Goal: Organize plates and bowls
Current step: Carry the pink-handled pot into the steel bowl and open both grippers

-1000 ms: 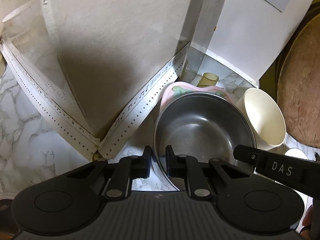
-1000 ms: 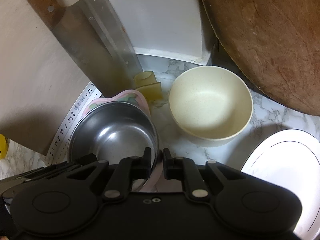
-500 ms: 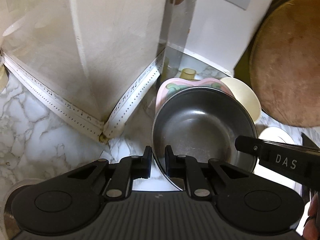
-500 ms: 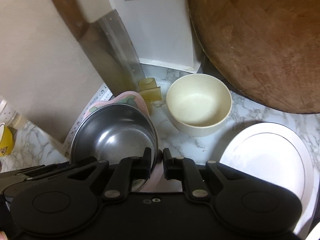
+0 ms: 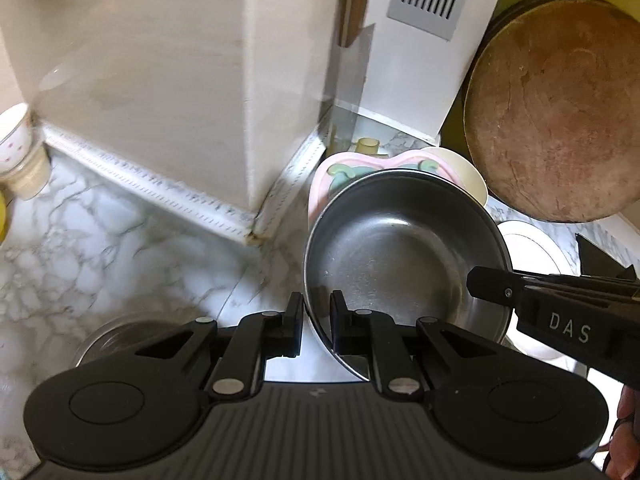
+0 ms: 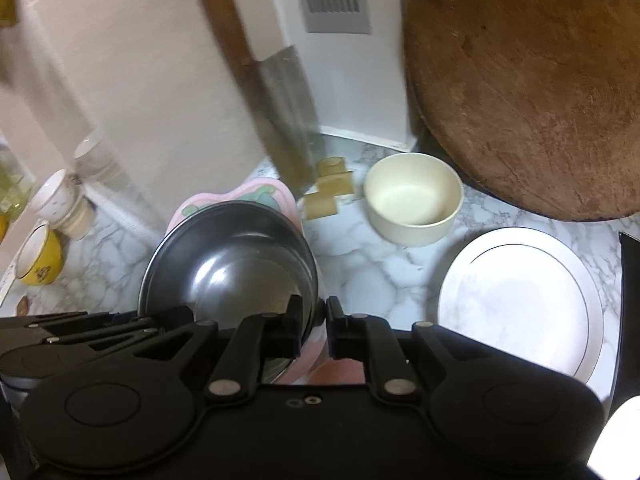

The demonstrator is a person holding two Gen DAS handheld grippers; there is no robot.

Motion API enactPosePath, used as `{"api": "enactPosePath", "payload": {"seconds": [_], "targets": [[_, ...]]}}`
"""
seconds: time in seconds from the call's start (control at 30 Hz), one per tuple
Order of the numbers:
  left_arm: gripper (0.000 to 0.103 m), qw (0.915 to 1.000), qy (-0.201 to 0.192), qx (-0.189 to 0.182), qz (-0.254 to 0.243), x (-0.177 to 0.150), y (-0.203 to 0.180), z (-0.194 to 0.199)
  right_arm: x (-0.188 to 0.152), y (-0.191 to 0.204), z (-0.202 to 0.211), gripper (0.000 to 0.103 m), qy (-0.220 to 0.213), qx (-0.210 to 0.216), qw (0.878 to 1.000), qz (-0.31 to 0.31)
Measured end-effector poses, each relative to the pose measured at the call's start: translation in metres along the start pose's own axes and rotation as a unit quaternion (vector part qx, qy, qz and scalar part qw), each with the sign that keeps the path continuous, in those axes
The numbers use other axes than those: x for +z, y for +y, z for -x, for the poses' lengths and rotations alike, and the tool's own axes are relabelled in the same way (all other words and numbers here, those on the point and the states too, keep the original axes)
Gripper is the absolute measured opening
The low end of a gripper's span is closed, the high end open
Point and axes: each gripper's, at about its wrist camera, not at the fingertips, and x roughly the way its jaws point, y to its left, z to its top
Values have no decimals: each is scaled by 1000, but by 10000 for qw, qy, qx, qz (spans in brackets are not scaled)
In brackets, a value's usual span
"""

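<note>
While both claws pinched its rim, the steel bowl (image 5: 404,248) hung above the counter (image 5: 120,232).
The left claw (image 5: 316,318) and right claw (image 6: 310,330) were nearly closed on the rim, and maybe the pink plate (image 6: 256,192) under it too. A cream bowl (image 6: 412,200) and white plate (image 6: 520,300) sat nearby.

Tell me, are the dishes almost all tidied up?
Not yet. In hand: the left tool and right tool pinch the steel bowl by its rim, with the pink plate under it. Left on the counter: the cream bowl, white plate and yellow bowl. Nothing looks stacked away so far.
</note>
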Motion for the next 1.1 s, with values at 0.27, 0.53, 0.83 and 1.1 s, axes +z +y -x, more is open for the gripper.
{"api": "enactPosePath", "payload": {"seconds": [0.27,0.53,0.83,1.1], "targets": [[12,9996,1,259,143,-18,32,32,-16,39,15,13,-2,260,9995,192],[12,9979,174,499,380,-38,76,48,-29,84,14,13,23,535,9973,507],[12,9945,407,739,619,-58,123,46,-49,132,-8,13,362,750,9934,791],[12,9923,576,815,737,-70,146,26,-64,150,-38,13,720,739,9915,791]]}}
